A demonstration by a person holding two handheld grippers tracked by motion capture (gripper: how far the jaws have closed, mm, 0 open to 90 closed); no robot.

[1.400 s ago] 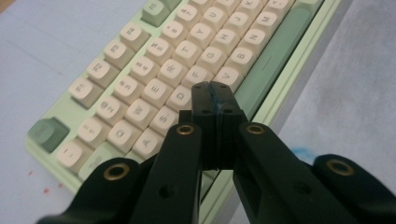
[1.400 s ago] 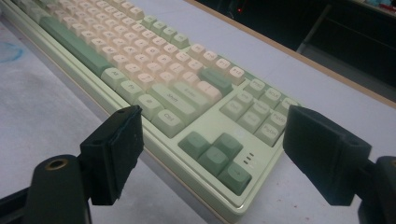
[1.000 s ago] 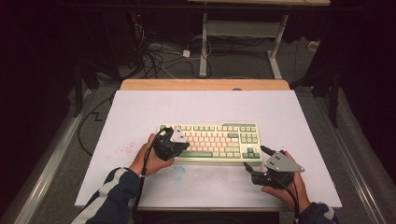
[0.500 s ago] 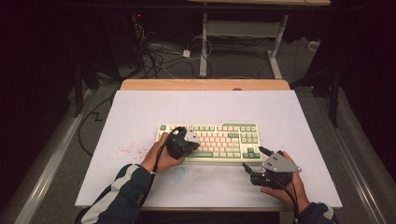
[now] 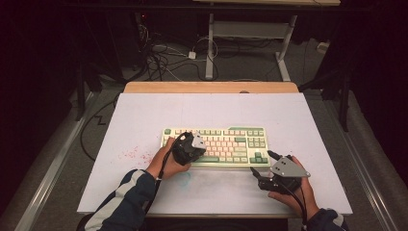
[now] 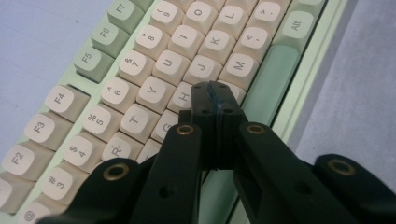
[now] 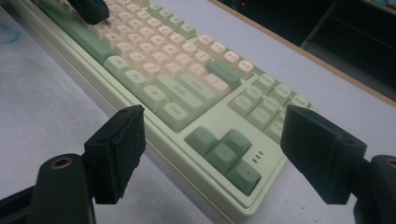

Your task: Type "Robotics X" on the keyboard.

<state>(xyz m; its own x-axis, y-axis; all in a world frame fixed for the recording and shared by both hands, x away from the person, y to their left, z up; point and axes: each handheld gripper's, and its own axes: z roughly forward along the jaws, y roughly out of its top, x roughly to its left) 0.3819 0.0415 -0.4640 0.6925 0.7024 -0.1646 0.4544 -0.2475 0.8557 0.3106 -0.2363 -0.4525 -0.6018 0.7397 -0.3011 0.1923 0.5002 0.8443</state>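
Observation:
A pale green keyboard with cream and green keys lies across the middle of the white table top. My left gripper hangs over the left half of it. In the left gripper view the jaws are pressed together, empty, and my left gripper has its tips just above the H and N keys of the keyboard. My right gripper rests off the front right corner, open. Between its wide-apart jaws my right gripper frames the arrow keys of the keyboard.
Red specks and a faint blue-green smudge mark the white top left of and in front of the keyboard. A wooden strip borders the far edge. Beyond it are cables and desk legs on the floor.
My left gripper has moved right and forward from the keyboard's left end to over its letter keys. The right gripper has barely shifted.

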